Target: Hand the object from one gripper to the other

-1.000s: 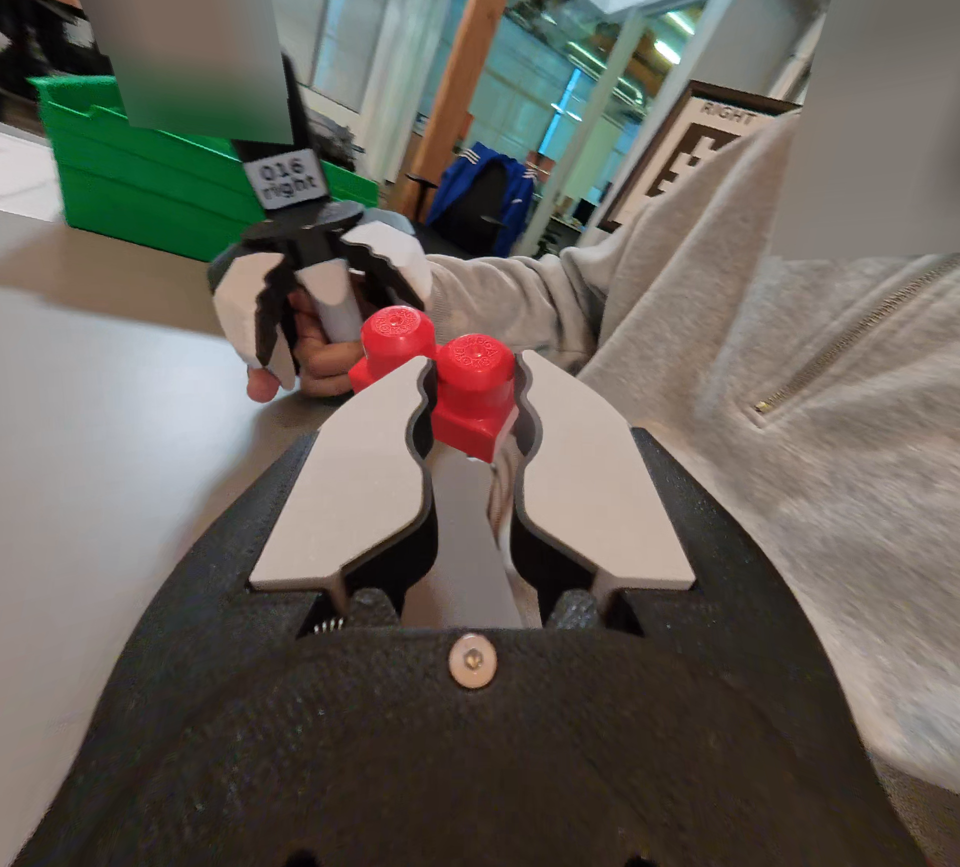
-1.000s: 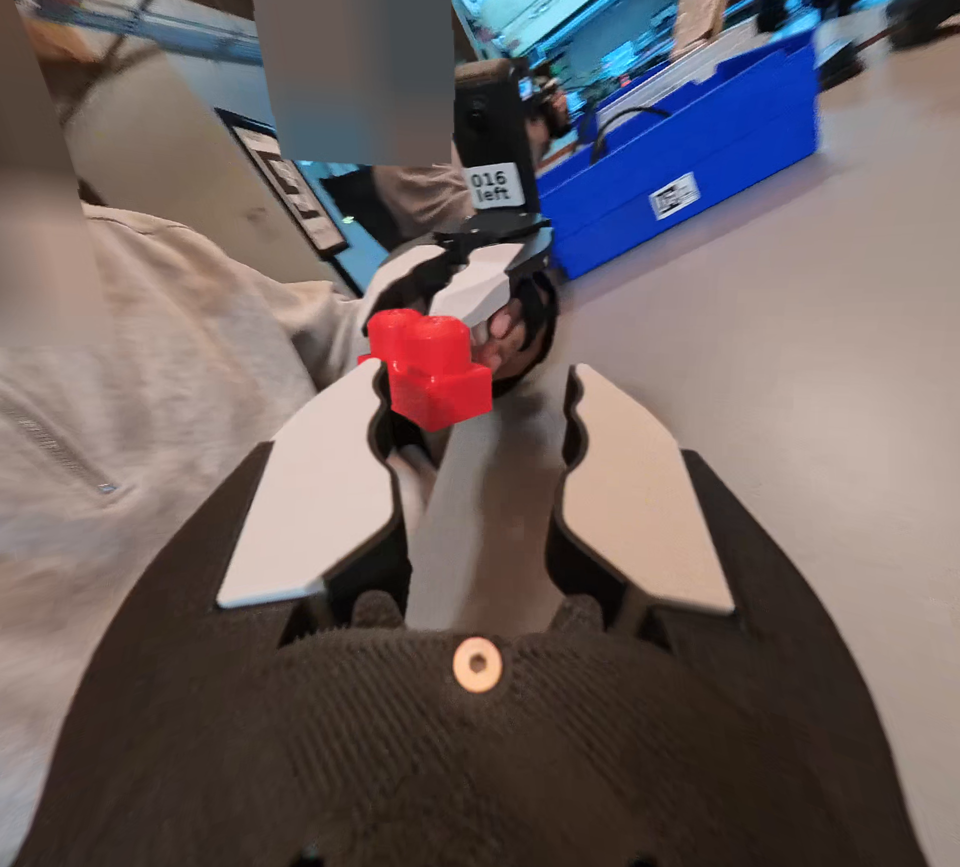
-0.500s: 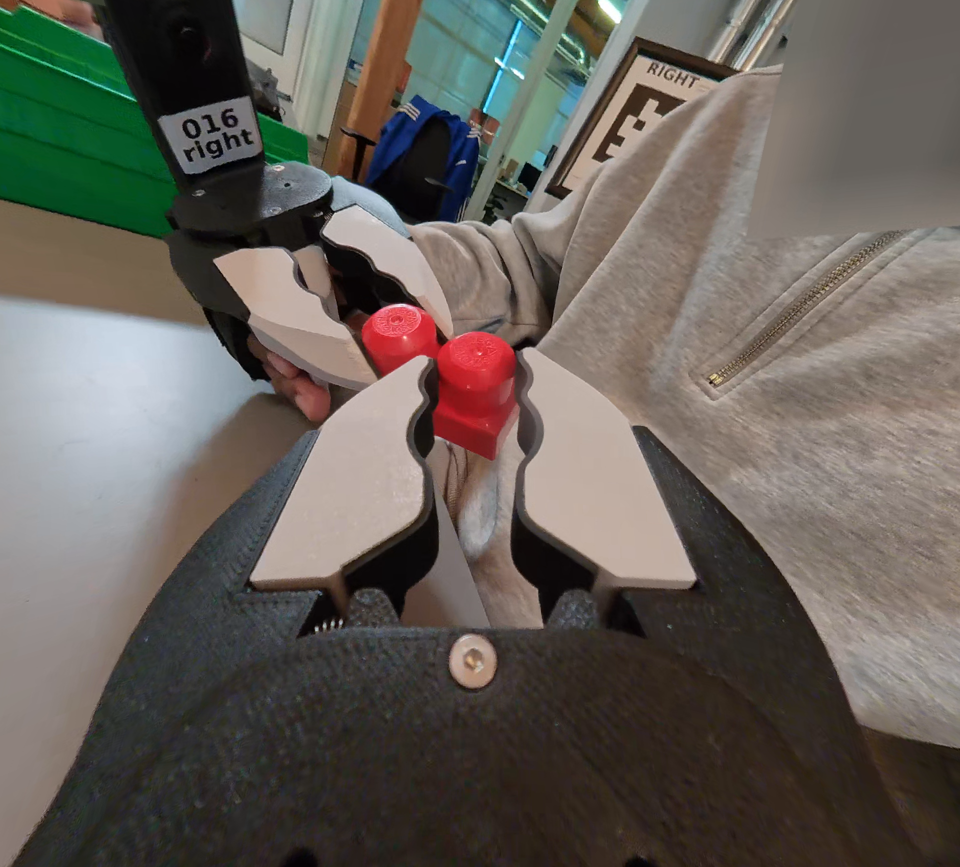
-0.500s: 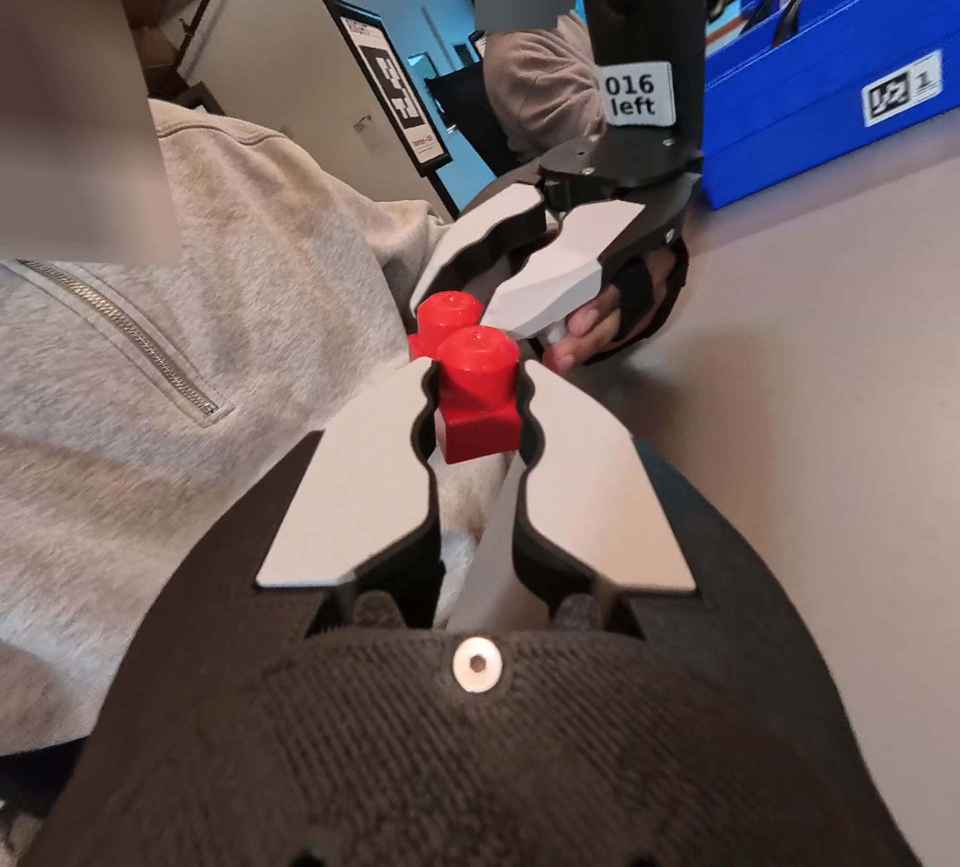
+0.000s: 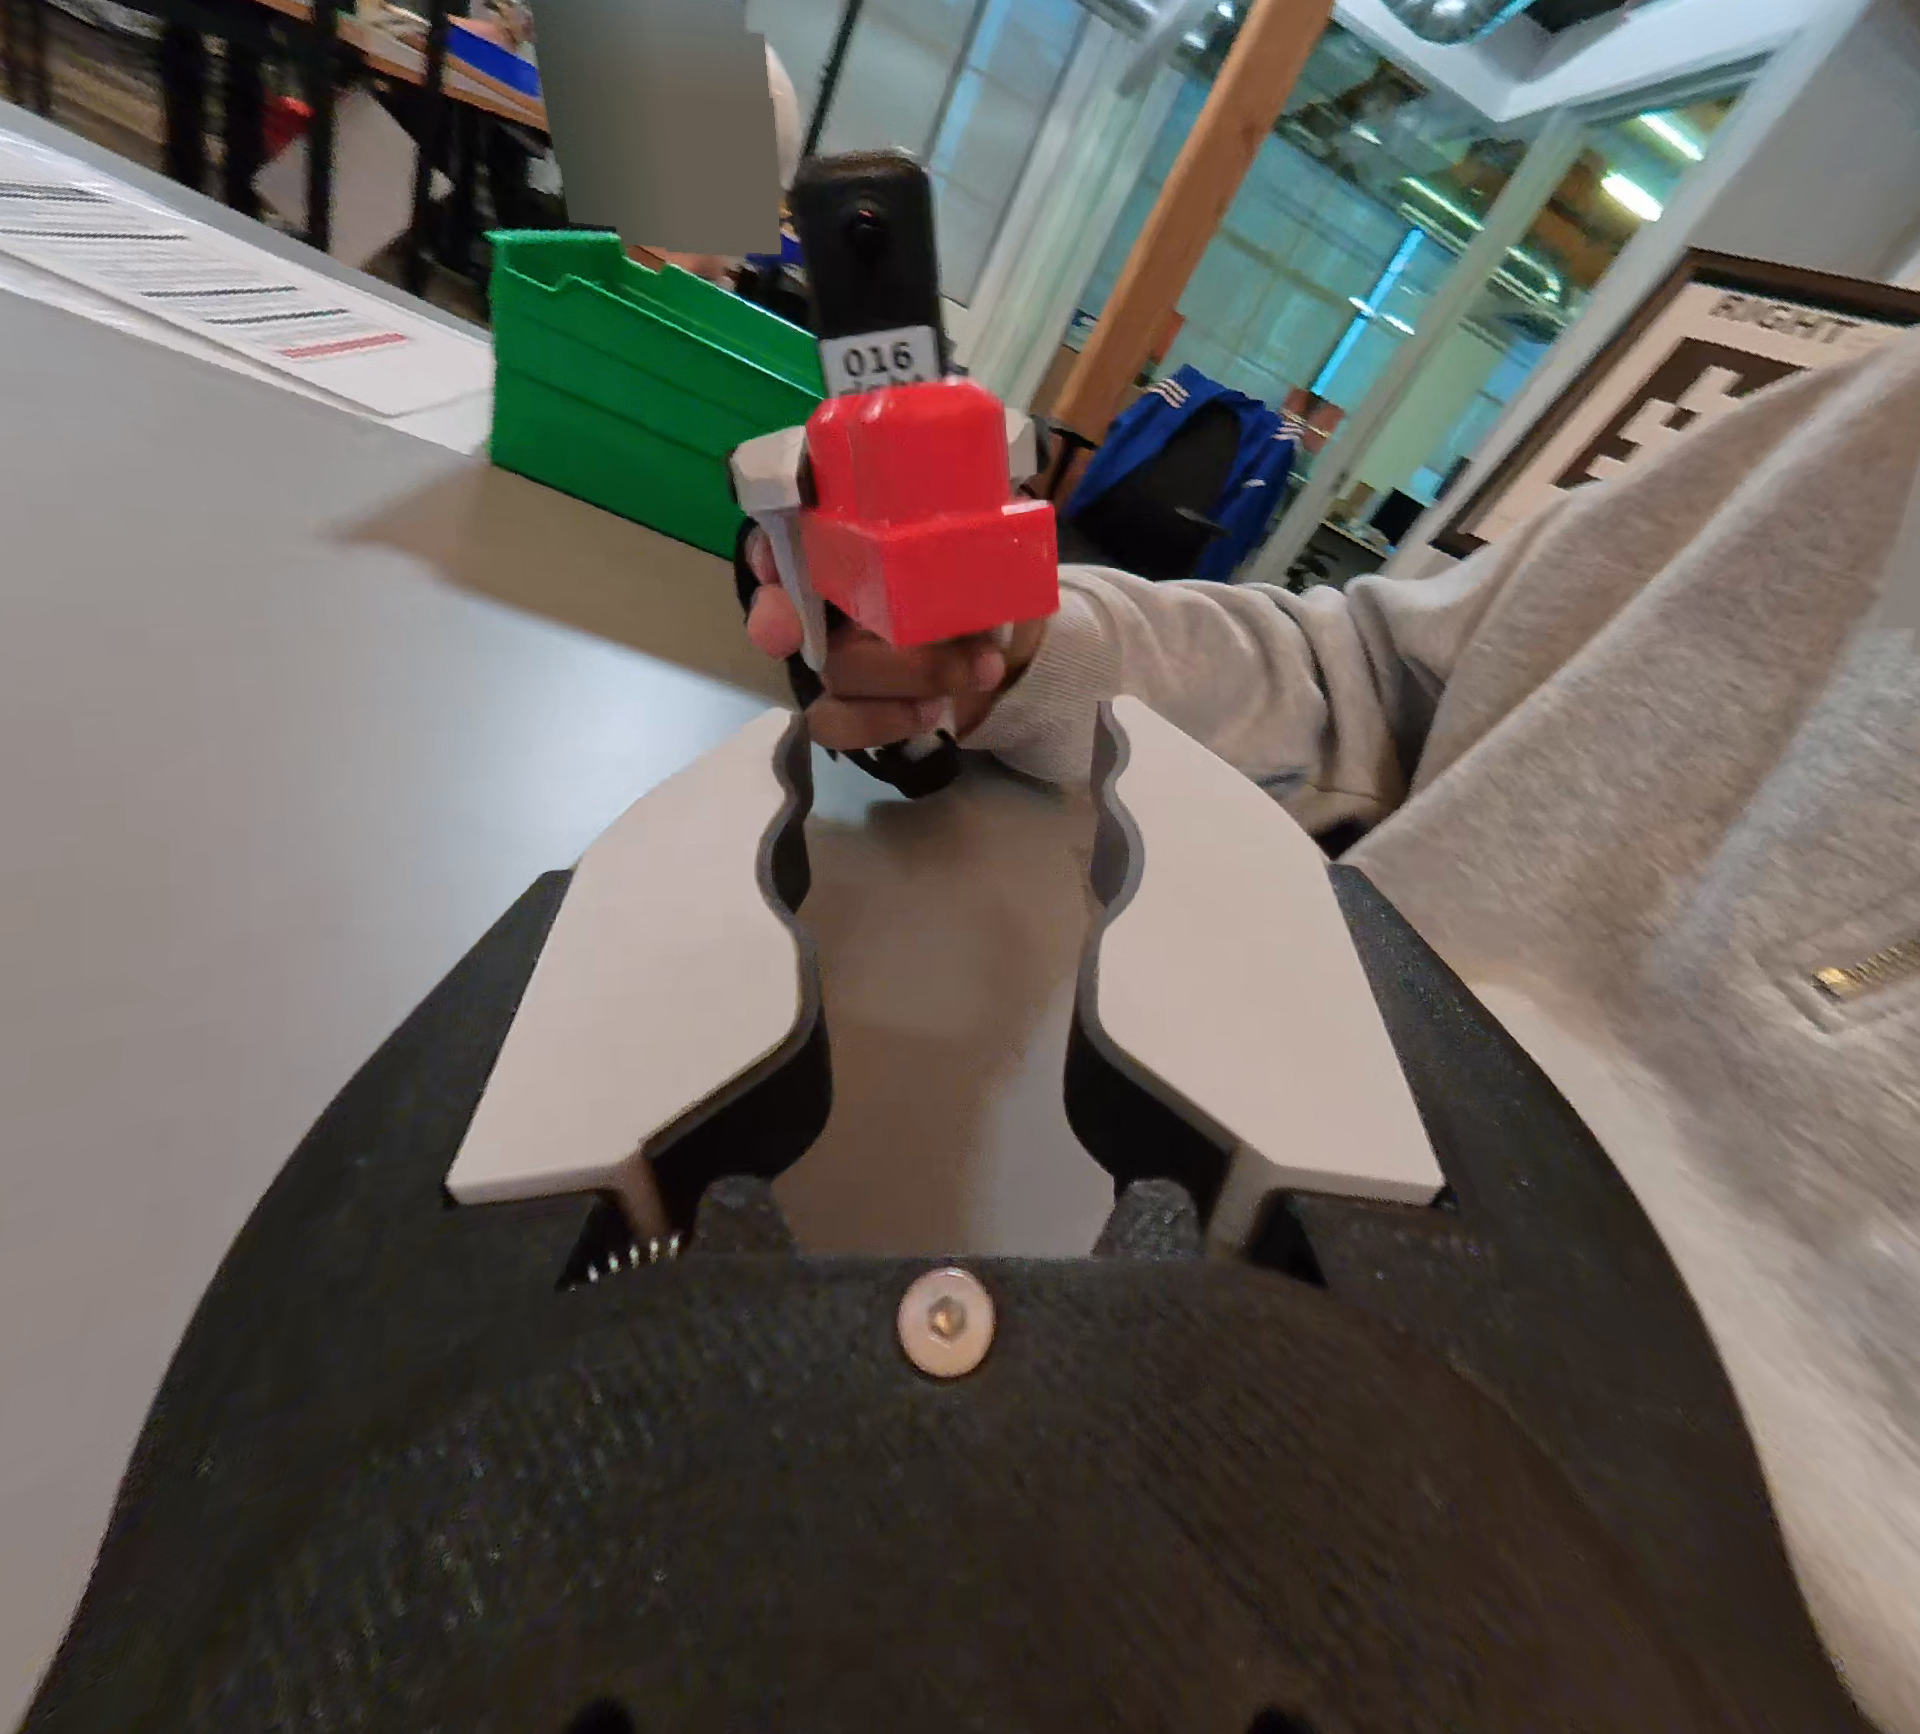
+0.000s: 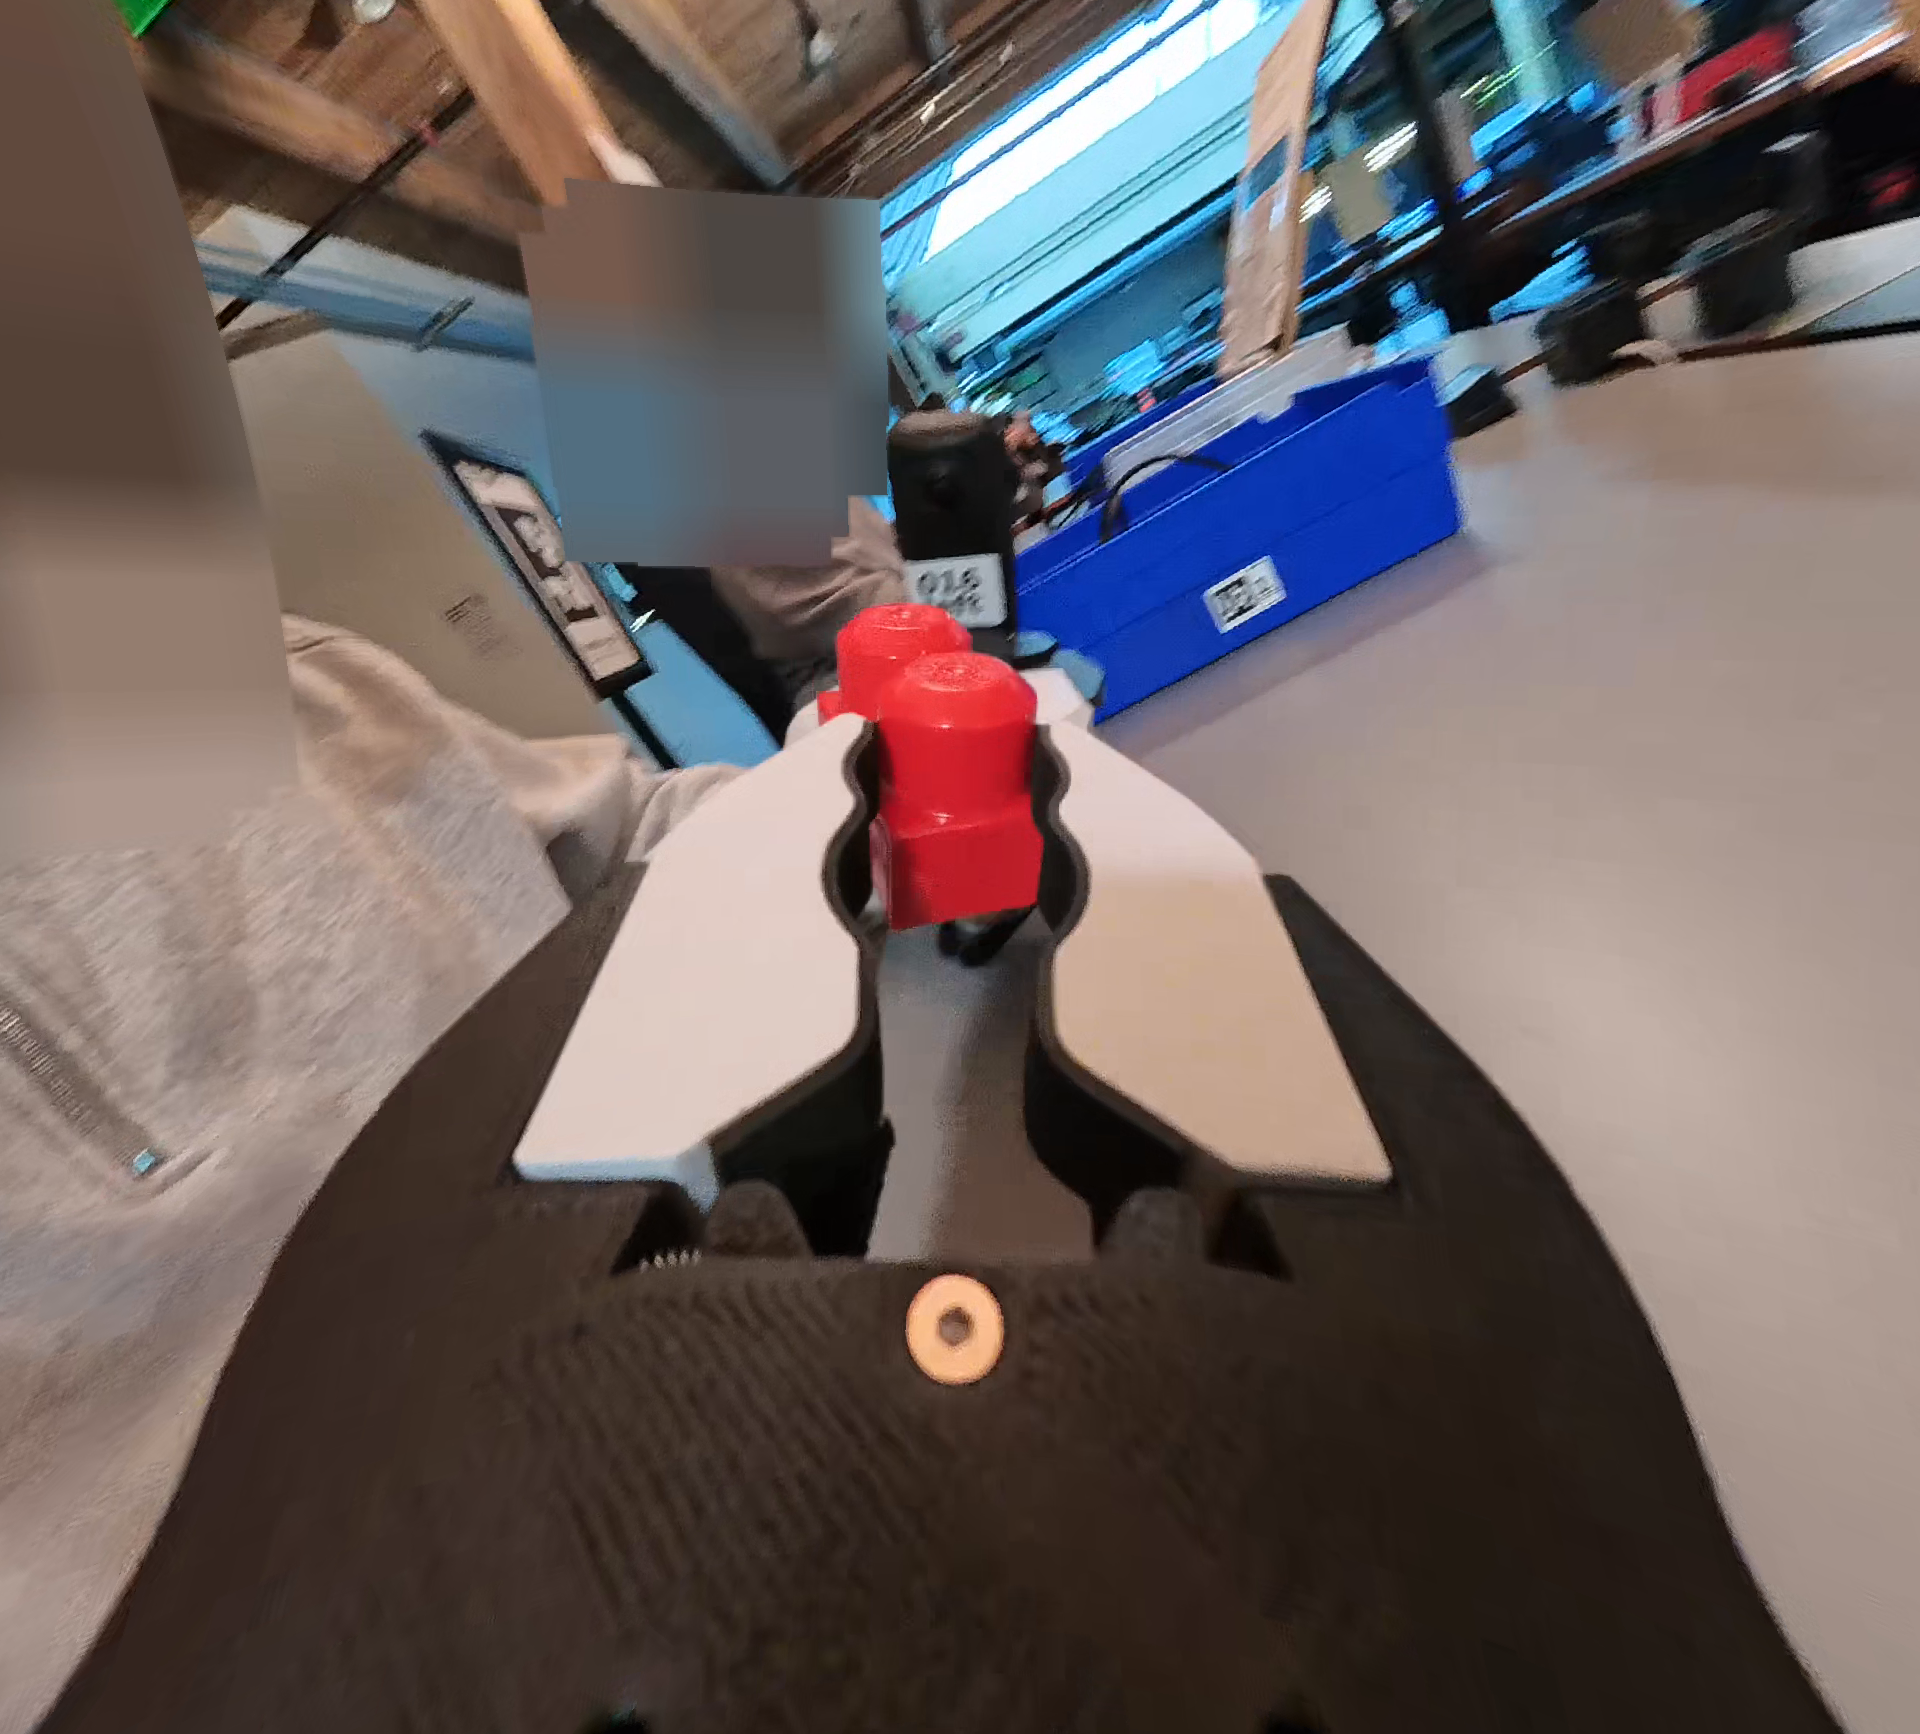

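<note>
The red plastic two-stud building brick (image 6: 956, 791) is pinched by its near stud between the pale fingers of the right claw (image 6: 951, 811), studs upward and clear of the grey surface (image 6: 1558, 853), so that it hangs free in the air. The left claw (image 5: 945, 811) is spread wide with nothing between its fingers and is seen apart from the brick (image 5: 920, 521), which suggests that the handover is judged complete. A green plastic bin (image 5: 634, 396) and a blue plastic bin (image 6: 1247, 541) are set well back, presumably to keep the working area free.
</note>
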The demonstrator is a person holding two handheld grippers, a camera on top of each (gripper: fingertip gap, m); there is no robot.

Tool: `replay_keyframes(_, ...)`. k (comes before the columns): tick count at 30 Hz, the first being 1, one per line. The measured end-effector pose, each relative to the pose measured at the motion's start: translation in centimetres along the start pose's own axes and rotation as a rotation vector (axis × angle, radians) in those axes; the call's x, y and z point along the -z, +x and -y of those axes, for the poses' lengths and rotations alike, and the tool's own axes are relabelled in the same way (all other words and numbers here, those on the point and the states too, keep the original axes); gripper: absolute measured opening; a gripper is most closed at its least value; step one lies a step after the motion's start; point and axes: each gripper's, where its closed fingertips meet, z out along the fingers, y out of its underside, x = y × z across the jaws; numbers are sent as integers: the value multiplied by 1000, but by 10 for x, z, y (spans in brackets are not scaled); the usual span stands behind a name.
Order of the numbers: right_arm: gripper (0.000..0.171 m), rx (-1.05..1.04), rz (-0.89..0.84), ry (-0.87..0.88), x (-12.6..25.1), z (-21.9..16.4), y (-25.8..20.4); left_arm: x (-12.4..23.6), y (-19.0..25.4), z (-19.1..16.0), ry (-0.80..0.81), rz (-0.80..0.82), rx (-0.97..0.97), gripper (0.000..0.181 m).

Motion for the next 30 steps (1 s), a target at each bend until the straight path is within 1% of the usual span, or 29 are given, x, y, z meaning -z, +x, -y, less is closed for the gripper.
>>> replay_keyframes(3, 28, -15, -68, 83, 0, 9, 7, -2, -8, 7, 61, 74, 13, 52)
replay_keyframes(6, 28, -14, -116, 83, -7, 4, 9, -4, -12, 10, 101, 106, 43, 54)
replay_keyframes(8, 28, 1, -143, 75, -12, 0, 9, -5, -16, 7, 97, 111, 84, 59)
replay_keyframes(12, 28, 24, -216, 105, -17, 0, 12, -1, -15, 18, 193, 85, 140, 54)
replay_keyframes(15, 28, 22, -263, 121, -16, 0, 16, 3, -18, 23, 235, 93, 169, 53)
replay_keyframes(18, 28, 3, -279, 122, -16, -2, 19, 6, -22, 25, 260, 104, 190, 50)
replay_keyframes(21, 29, -16, -278, 123, -18, -5, 19, 4, -25, 21, 237, 111, 205, 46)
replay_keyframes(25, 29, -19, -276, 107, -22, -9, 18, 5, -25, 22, 241, 119, 185, 36)
replay_keyframes(30, 28, -12, -259, 89, -24, -13, 16, 8, -24, 26, 246, 135, 142, 35)
